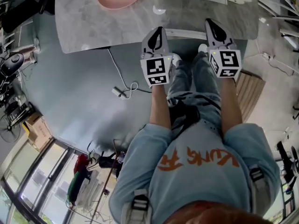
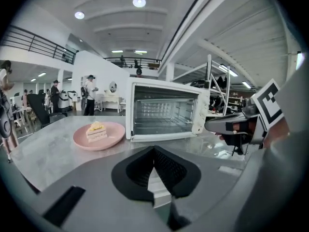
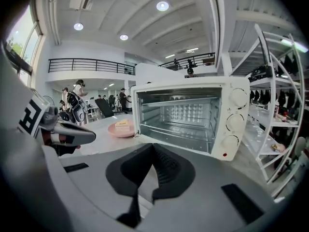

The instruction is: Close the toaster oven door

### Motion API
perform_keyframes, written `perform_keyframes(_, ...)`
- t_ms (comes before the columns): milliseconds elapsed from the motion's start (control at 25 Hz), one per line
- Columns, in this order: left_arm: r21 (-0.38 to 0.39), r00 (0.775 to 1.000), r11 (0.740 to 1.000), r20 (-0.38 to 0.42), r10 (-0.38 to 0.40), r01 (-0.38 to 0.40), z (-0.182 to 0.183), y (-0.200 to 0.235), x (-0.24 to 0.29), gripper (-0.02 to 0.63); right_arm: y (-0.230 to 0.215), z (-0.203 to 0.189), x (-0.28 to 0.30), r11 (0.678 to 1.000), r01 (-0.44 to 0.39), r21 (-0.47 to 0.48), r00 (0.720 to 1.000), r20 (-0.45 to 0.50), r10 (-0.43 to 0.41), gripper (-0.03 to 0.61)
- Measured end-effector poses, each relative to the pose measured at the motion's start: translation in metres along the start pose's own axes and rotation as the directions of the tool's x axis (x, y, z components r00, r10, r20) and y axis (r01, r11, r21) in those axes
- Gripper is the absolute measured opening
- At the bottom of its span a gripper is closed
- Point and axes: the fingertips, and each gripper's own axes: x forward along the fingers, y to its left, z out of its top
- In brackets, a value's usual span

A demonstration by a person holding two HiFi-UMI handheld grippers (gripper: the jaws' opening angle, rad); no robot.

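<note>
The fingers (image 2: 137,170) of the left gripper (image 2: 154,151) are pressed together with nothing between them, and the fingers (image 3: 133,170) of the right gripper (image 3: 153,149) are likewise closed on nothing. Both pairs point across the near edge of the marble table (image 1: 88,24), side by side and apart from each other. Neither touches anything. The toaster oven (image 3: 190,117) stands on the table ahead of both pairs of fingertips and well clear of them. From the left fingers it sits slightly to the right. From the right fingers it fills the view ahead, with its three knobs (image 3: 234,117) off to the right. Its door is open, so the wire rack (image 2: 161,122) and the shiny inside are plain to see. A pink plate (image 2: 82,140) with a slice of cake (image 2: 96,131) lies just beside the oven, ahead and left of the left fingers. In the background beyond the table people stand in a large hall.
</note>
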Motion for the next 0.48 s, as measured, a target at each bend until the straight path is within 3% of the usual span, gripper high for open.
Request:
perform_keyframes(200, 0.1, 0.99, 0.987, -0.074, -0.121, 0.129, -0.022, -0.031, 0.007, 0.003, 0.004, -0.03, -0.014, 0.999, -0.034, -0.032, 0.998, -0.06, 0.032, -0.002)
perform_keyframes(360, 0.184, 0.96, 0.947, -0.149, -0.236, 0.262, -0.044, -0.057, 0.013, 0.003, 0.013, -0.058, -0.02, 0.993, -0.097, -0.068, 0.989, -0.12, 0.088, -0.002)
perform_keyframes(480, 0.224, 0.94, 0.924, -0.217, -0.264, 0.311, -0.062, -0.065, 0.014, 0.003, 0.019, -0.076, -0.025, 0.988, -0.127, -0.087, 0.978, -0.176, 0.111, -0.002)
